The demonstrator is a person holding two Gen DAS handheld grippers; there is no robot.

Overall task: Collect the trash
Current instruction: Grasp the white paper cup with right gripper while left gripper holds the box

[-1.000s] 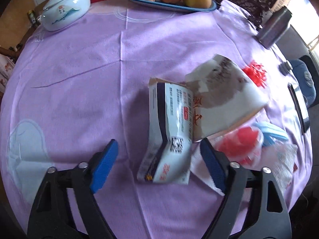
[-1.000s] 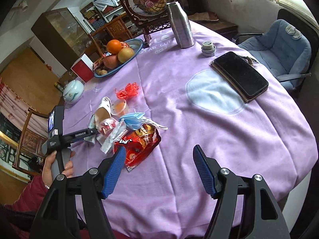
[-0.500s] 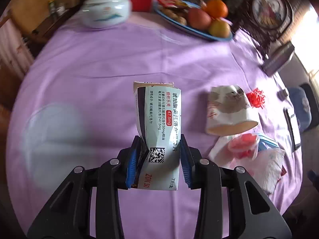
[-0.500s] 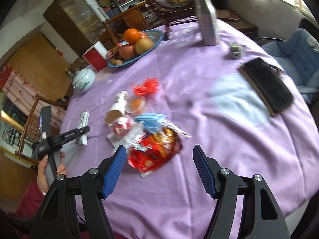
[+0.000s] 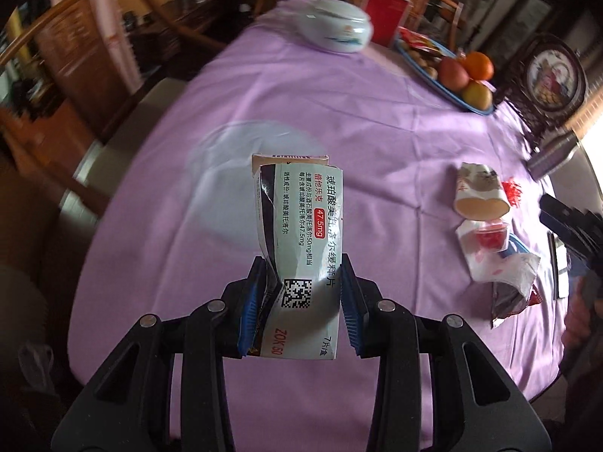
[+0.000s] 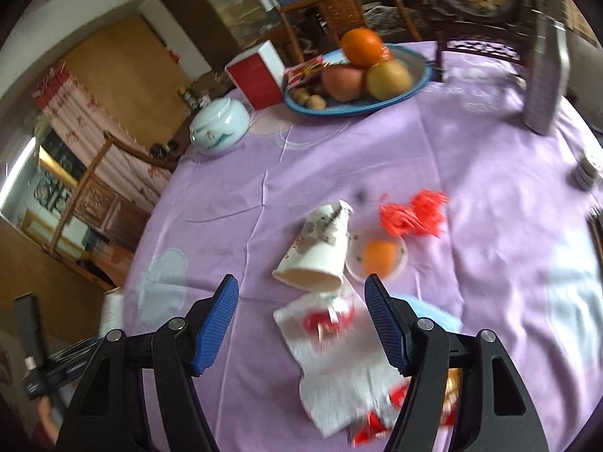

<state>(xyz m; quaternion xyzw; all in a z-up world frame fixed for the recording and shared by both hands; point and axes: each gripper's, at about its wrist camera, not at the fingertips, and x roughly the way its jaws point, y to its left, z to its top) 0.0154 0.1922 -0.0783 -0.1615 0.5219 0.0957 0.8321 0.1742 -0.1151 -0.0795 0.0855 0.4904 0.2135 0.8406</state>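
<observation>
We see a crumpled white medicine carton [image 5: 301, 260] with black Chinese print, a red dosage label and a QR code, standing upright and raised above our purple cloth. A white paper cup [image 6: 316, 252] lies on its side beside a small clear cup with orange contents [image 6: 378, 256], a shredded red plastic tangle [image 6: 412, 216] and a crumpled white tissue [image 6: 339, 369].

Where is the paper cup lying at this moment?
Right wrist view: the paper cup lies tipped on the purple tablecloth, centre, beside the small orange-filled lid and above the tissue.
</observation>
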